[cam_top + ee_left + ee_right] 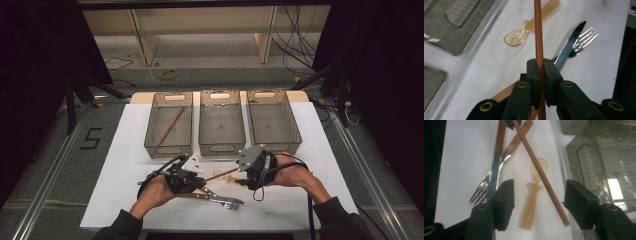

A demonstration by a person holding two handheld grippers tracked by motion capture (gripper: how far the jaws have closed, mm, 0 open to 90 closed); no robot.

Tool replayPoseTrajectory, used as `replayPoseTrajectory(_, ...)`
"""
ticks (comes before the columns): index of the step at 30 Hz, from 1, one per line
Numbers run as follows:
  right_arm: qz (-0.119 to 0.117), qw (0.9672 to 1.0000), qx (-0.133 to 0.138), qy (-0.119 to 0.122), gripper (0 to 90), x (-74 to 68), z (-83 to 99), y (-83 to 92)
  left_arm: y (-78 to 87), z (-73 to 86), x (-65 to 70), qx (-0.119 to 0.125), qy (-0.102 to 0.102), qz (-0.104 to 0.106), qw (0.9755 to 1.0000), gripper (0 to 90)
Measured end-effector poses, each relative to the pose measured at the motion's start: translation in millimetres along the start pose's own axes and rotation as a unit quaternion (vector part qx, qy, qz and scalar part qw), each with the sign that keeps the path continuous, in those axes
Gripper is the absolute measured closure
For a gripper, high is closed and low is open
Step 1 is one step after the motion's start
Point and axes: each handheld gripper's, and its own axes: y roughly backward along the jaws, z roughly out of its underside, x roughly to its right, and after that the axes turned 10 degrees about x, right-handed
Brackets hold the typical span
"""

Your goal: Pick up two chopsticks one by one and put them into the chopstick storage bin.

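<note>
Two hand-held black two-jaw grippers work near the front edge of the white table sheet. Left gripper: jaws fully closed, pads clamped on a thin reddish-brown wooden chopstick. In the left gripper view the stick runs straight up between the pads, long axis in line with the jaws. In the high view the stick lies nearly level above the table, spanning from the left gripper up and rightward to the right gripper.

Right gripper: jaws spread wide, nothing pressed by either pad. The free end of the chopstick lies in the gap between them, nearer the right-hand pad, touching neither as far as I can tell.

Under the stick, on the sheet: a translucent amber plastic spoon, bowl pointing away from the right gripper; a steel fork with wooden handle and a steel knife with wooden handle, crossed over each other just beside the spoon.

Three grey see-through plastic bins stand side by side at the far side of the sheet. The left bin holds a second chopstick lying diagonally. Middle bin and right bin stand just beyond the grippers. Bare sheet is open to the left and right of the hands.
</note>
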Motion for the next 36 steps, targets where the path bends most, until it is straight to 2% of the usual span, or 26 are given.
replayPoseTrajectory(3,0.018,0.9991,0.029,-0.025,40.6,2.4,4.6,6.9,3.4,1.3,-3.7,0.002,0.005,-0.006,1.0,84.1)
replayPoseTrajectory(5,0.017,0.9981,0.047,-0.037,38.9,3.7,8.0,11.6,5.5,2.0,-5.5,0.008,0.009,-0.013,0.9998,84.1)
replayPoseTrajectory(7,0.023,0.9967,0.053,-0.057,37.5,5.8,10.8,15.0,7.2,3.1,-7.7,0.015,0.016,-0.023,0.9995,84.1)
replayPoseTrajectory(9,0.031,0.9954,0.059,-0.069,37.3,6.2,13.1,17.2,10.5,4.1,-12.3,0.017,0.022,-0.023,0.9993,84.1)
replayPoseTrajectory(12,0.031,0.9918,0.079,-0.095,36.0,4.8,16.6,19.1,15.2,5.9,-17.8,0.027,0.032,-0.034,0.9985,84.1)
replayPoseTrajectory(17,0.042,0.988,0.073,-0.129,34.3,3.1,23.9,13.5,24.2,7.3,-25.7,0.046,0.05,-0.055,0.9962,84.0)
replayPoseTrajectory(21,0.052,0.9836,0.079,-0.154,33.1,0.4,30.5,7.8,32.5,8.3,-32.0,0.064,0.063,-0.068,0.9936,84.0)
replayPoseTrajectory(24,0.061,0.9809,0.085,-0.164,31.8,-2.5,34.0,5.0,38.1,9.4,-36.4,0.076,0.072,-0.074,0.9918,84.0)
replayPoseTrajectory(28,0.07,0.972,0.112,-0.194,31.3,-4.8,40.8,3.1,45.4,9.5,-41.5,0.087,0.081,-0.086,0.9892,84.0)
replayPoseTrajectory(31,0.071,0.9714,0.109,-0.199,31.2,-6.6,44.6,1.4,52.4,9.0,-48.4,0.096,0.087,-0.098,0.9867,84.1)
replayPoseTrajectory(32,0.07,0.9705,0.112,-0.202,31.2,-7.3,45.6,1.2,55.1,9.0,-51.6,0.1,0.092,-0.102,0.9855,84.1)
replayPoseTrajectory(36,0.066,0.9705,0.11,-0.204,31.0,-11.5,46.5,0.8,64.6,10.5,-67.8,0.112,0.113,-0.125,0.9794,84.0)
